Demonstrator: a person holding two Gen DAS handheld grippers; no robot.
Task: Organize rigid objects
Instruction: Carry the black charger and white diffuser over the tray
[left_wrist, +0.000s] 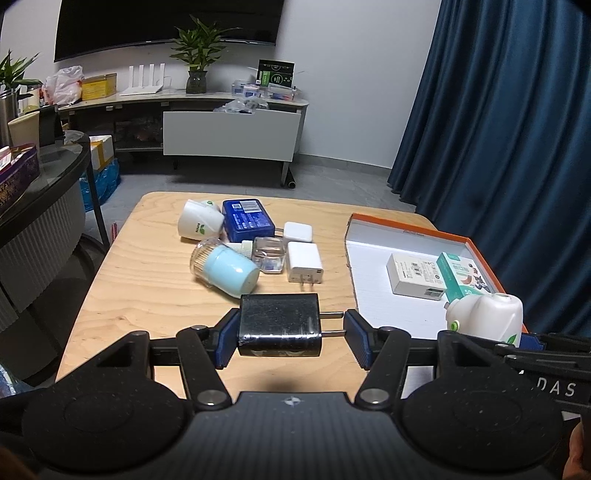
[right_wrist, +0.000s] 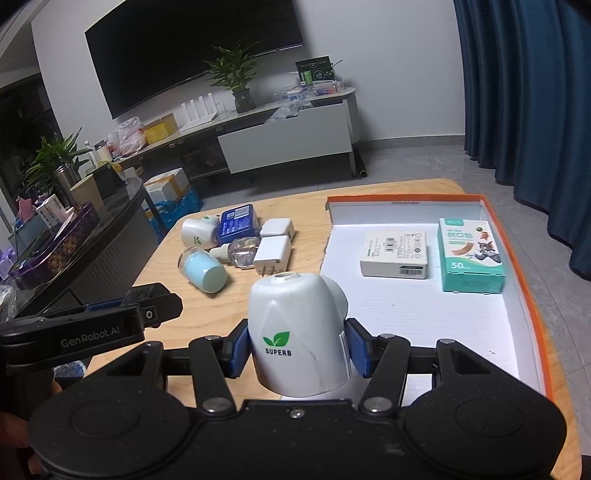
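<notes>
Evidently mid-carry: the left tongs (left_wrist: 290, 334) pinched a black charger (left_wrist: 279, 325), the right tongs (right_wrist: 297, 349) a white plug-in (right_wrist: 299, 332), both above the counter (left_wrist: 147, 288) beside the tray (right_wrist: 406, 314). Next came lowering each near the boxes (right_wrist: 432, 254).

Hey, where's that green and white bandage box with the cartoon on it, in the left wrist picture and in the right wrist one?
Left wrist: bandage box at right of centre, inside the orange-rimmed tray, partly hidden behind a white bottle.
Right wrist: bandage box at upper right, in full view, in the tray.
Shared landmark: the white carton directly left of it.
</notes>
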